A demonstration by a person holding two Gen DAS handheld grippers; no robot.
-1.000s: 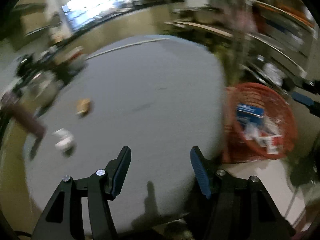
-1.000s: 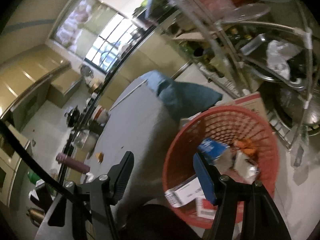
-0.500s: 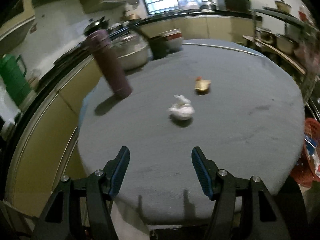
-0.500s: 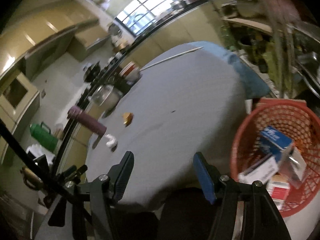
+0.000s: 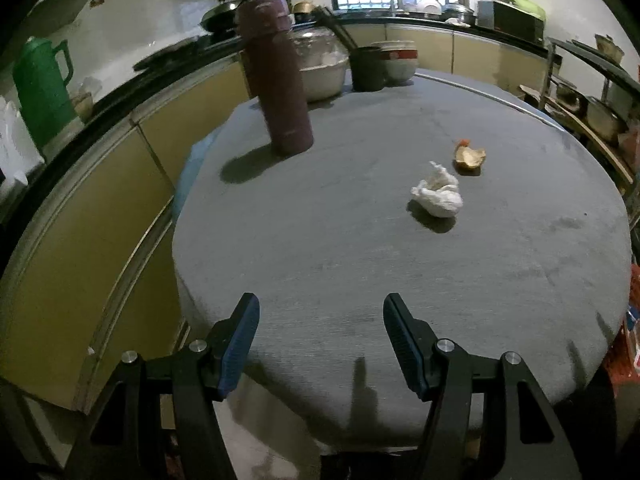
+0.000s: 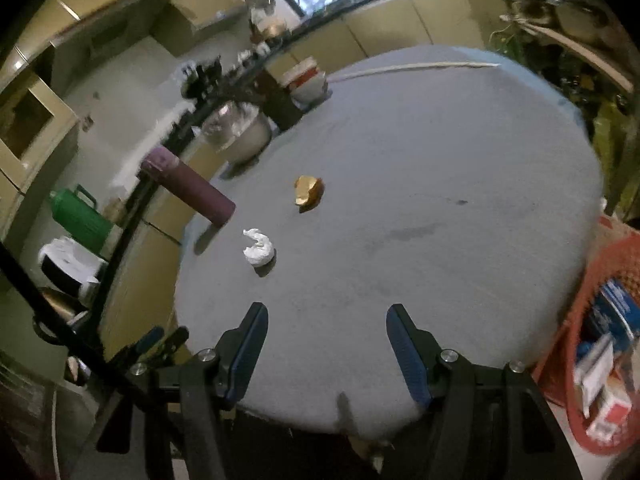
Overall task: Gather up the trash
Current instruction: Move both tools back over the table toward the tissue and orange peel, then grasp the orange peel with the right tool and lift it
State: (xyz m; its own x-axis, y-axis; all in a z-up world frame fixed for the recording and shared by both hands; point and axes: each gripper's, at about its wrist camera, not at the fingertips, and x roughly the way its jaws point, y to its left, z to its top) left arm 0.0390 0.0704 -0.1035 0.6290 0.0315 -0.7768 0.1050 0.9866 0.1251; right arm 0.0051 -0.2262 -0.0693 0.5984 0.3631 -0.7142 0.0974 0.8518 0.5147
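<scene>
Two bits of trash left on the grey table [image 5: 320, 264]: white tissue wad [image 5: 438, 196] mid-table, right of centre, and a brown peel [image 5: 470, 158] just beyond it, apart, not touching. Purple flask [image 5: 280, 80] stands far left, pots behind it at the far edge. Red basket [image 6: 612, 320] sits off the table's right side, already holding boxes and wrappers. Left gripper [image 5: 320, 340] hangs over the near edge, jaws spread, nothing between them. Right gripper [image 6: 326, 344] same, released and empty. Step looks like approach to next pickup. Next move likely: reach forward to the wad, nearest piece, straddle it, clench, carry right to the basket
</scene>
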